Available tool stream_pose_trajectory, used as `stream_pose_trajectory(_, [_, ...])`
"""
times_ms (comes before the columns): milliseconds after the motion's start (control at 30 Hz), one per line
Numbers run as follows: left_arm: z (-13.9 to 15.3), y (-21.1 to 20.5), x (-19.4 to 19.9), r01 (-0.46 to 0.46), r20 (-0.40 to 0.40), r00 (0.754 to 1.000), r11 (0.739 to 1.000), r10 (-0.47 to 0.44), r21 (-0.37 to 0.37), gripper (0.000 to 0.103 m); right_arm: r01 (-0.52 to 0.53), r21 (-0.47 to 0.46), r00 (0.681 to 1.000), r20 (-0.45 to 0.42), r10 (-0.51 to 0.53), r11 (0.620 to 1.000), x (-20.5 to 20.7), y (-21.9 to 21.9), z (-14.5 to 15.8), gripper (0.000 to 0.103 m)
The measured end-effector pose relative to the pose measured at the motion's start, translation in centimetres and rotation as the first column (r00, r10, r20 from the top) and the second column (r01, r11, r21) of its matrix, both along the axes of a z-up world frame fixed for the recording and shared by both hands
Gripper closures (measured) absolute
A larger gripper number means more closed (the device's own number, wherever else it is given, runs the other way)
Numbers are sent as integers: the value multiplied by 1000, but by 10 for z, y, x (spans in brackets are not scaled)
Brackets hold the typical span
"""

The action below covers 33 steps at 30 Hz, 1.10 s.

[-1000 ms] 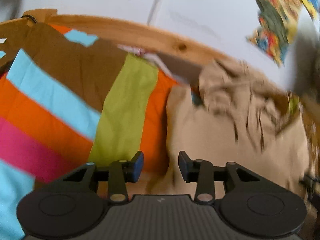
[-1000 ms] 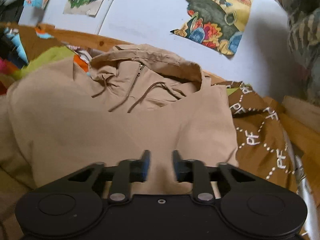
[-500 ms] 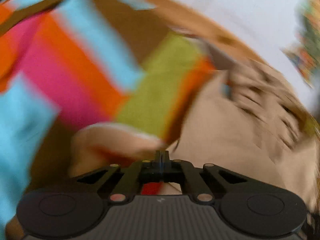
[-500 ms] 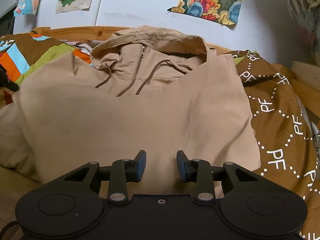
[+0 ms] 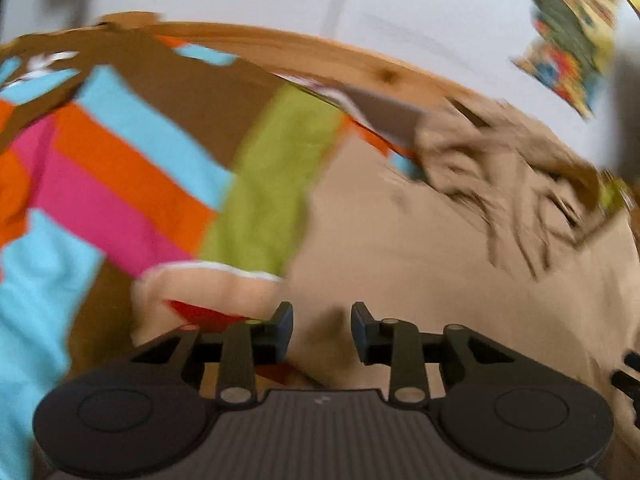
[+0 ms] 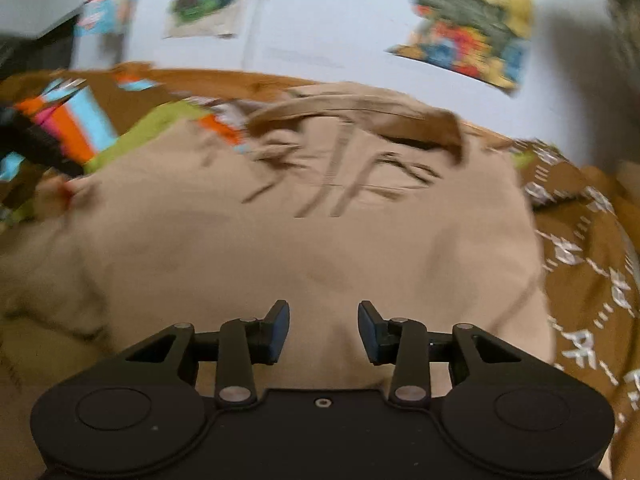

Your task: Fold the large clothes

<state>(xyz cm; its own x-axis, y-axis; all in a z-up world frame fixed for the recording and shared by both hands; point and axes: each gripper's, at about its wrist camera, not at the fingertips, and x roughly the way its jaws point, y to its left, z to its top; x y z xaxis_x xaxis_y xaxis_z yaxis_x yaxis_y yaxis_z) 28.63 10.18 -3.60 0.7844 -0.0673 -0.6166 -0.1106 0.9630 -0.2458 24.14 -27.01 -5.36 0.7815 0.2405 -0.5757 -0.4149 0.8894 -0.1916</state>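
Tan hooded pullover of soft cotton with half zip and drawcords (image 6: pixel 320 240), spread front-up on a bed under a patchwork cover of brown, blue, orange, pink and green blocks (image 5: pixel 120 168); hood (image 6: pixel 360 116) at the far end, toward a pale wooden bed rail (image 5: pixel 360 64) and a white wall with bright paper pictures (image 6: pixel 468 20). Right tongs (image 6: pixel 323 330) directly over the near hem, parted by a moderate gap, nothing between them. Left tongs (image 5: pixel 322 330) at the garment's left border, likewise parted and empty, with a pale cuff-like fold bearing a red patch (image 5: pixel 208 300) just to their left; identity of that fold uncertain through motion blur. Step in hand, by judgement: interval between folds, garment still at full width and length, no side yet turned in. Next move probably calls for descent of both tongs onto one border or the hem, closure on the cloth, then a carry across the body without drag on the layers beneath. Compared with half a second earlier: left tongs then fully closed, now released; right tongs somewhat wider apart; both views now strongly blurred, consistent with quick repositioning; pullover in much the same place on the bed.
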Motion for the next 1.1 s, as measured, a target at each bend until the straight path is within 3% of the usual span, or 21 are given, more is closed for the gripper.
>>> stream_pose_trajectory(67, [-9, -18, 9, 42, -49, 998, 999, -42, 1, 69, -63, -40, 996, -72, 60, 997, 1, 10, -11, 59])
stream_pose_trajectory(167, [-35, -29, 24, 29, -149, 988, 1000, -27, 10, 69, -76, -82, 987, -148, 63, 994, 8, 14, -34, 54])
stream_pose_trajectory(267, [-37, -29, 26, 21, -130, 991, 1000, -19, 16, 68, -41, -40, 987, -157, 34, 998, 14, 8, -33, 48])
stream_pose_trajectory(300, [-33, -30, 26, 22, -138, 990, 1000, -19, 16, 64, -26, -27, 988, -152, 22, 999, 13, 6, -29, 48])
stream_pose_trajectory(367, [-24, -32, 20, 39, -153, 988, 999, -35, 22, 36, -6, -19, 991, -135, 3, 1000, 10, 4, -21, 47])
stream_pose_trajectory(400, [-20, -30, 15, 43, -152, 988, 999, -37, 33, 31, 4, -19, 993, -117, -6, 1000, 8, 4, -16, 42])
stream_pose_trajectory(500, [-8, -27, 4, 43, -161, 986, 998, -36, 44, 28, 13, 10, 997, -73, -12, 1000, 5, 4, -4, 25])
stream_pose_trajectory(733, [30, -30, 8, 61, -177, 982, 998, -65, -27, 3, 41, 16, 998, -37, -40, 999, 9, 4, 25, 18])
stream_pose_trajectory(833, [49, -41, 18, 101, -176, 979, 994, -105, -27, 1, -8, 37, 1000, 17, 7, 999, 38, 2, 58, 13])
stream_pose_trajectory(967, [68, -57, 49, 190, -240, 953, 982, -184, 3, 1, -37, -55, 996, 79, 42, 998, 114, 6, 98, 13])
stream_pose_trajectory(1100, [71, -83, 87, 244, -243, 942, 969, -230, 28, 1, -22, -173, 989, 144, 47, 985, 194, 9, 107, 21])
